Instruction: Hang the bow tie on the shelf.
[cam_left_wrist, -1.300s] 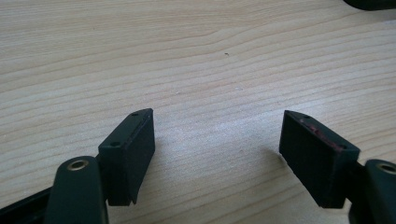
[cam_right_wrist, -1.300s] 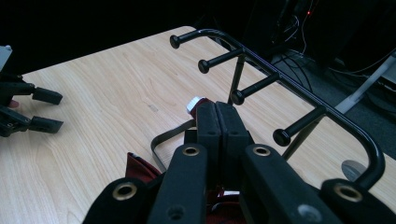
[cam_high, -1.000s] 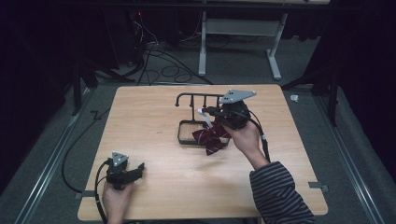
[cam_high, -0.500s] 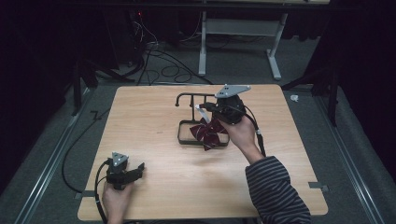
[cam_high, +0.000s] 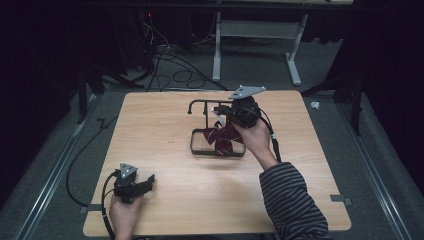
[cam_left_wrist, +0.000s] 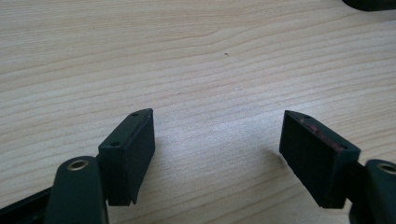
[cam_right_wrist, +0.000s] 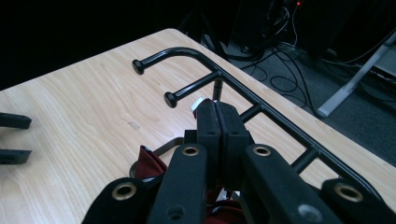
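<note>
Hanging from the right gripper (cam_high: 223, 114), a dark red patterned cloth (cam_high: 223, 140) droops over the black wire stand (cam_high: 216, 150) near the middle of the table, its lower folds spreading inside the stand's rectangular base frame. In the right gripper view the jaws are pressed together, with a small white tab (cam_right_wrist: 197, 103), likely a label or hem end, sticking out at their tips and red fabric (cam_right_wrist: 150, 164) bunched below them; so the cloth looks pinched by one thin edge. Just beyond those tips runs the stand's top rail (cam_right_wrist: 243, 88) with its knobbed pegs (cam_right_wrist: 171, 99).

Judging by how it sags, the cloth is light, soft and limp. It will not hold a shape, may slide through a narrow pinch, and could snag on a peg. Taking it by a hem or a folded corner looks safest, with enough material between the pads to keep it from slipping.

At the near left corner the left gripper (cam_high: 131, 183) rests low over the board in the person's hand, its jaws well apart with nothing but bare wood between them.

Pale wood-grain covers the table (cam_high: 150, 130), smooth and uncluttered. Around it the room is dark: grey carpet, loose cables (cam_high: 165, 65) on the floor at the far side, and the white legs of another desk (cam_high: 295, 55).
</note>
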